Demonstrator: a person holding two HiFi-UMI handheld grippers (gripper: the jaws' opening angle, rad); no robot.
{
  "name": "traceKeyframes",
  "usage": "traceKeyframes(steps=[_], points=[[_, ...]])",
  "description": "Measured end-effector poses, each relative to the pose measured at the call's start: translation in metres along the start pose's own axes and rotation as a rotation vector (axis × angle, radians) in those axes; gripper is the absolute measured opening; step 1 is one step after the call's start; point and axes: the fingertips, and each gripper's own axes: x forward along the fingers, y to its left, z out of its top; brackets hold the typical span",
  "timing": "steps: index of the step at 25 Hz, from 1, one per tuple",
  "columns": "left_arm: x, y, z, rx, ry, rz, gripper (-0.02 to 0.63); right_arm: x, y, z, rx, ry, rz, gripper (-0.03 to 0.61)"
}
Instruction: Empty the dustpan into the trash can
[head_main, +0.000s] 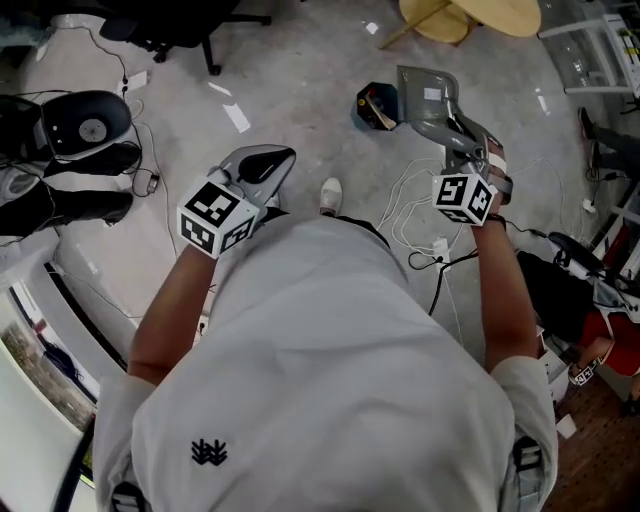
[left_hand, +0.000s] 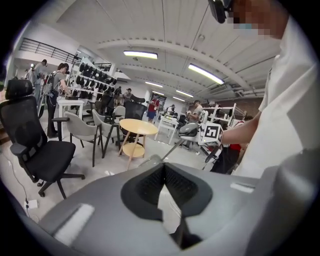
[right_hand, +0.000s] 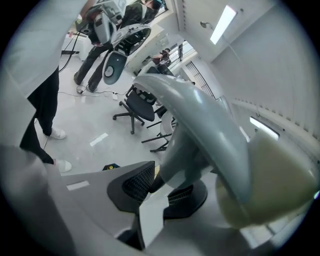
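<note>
My right gripper (head_main: 462, 152) is shut on the handle of a grey dustpan (head_main: 428, 98), held out in front of me at the right. In the head view the pan overlaps the right side of a small dark blue trash can (head_main: 372, 108) standing on the floor. The right gripper view shows the curved grey handle (right_hand: 200, 120) running up from between the pads of that gripper (right_hand: 161, 186). The left gripper (head_main: 278, 158) hangs at the left with its jaw tips together and nothing between them (left_hand: 162, 167). In the left gripper view the dustpan (left_hand: 189, 130) shows far off.
White cables (head_main: 420, 215) lie on the concrete floor by my right foot. A round wooden table (head_main: 480, 15) stands beyond the trash can. An office chair base (head_main: 190, 35) is at the far left, with dark bags (head_main: 70, 130) below it. My shoe (head_main: 330, 195) points forward.
</note>
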Motion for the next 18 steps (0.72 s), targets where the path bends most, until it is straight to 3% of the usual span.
traceKeyframes(steps=[7,18], points=[[-0.011,0.002,0.008,0.075,0.021,-0.091,0.055,-0.058,-0.015,-0.013,0.236,0.098,-0.11,0.052],[-0.031,-0.013,0.004,0.155,0.043,-0.231,0.055,-0.147,0.011,-0.016,0.609,0.194,-0.199,0.051]])
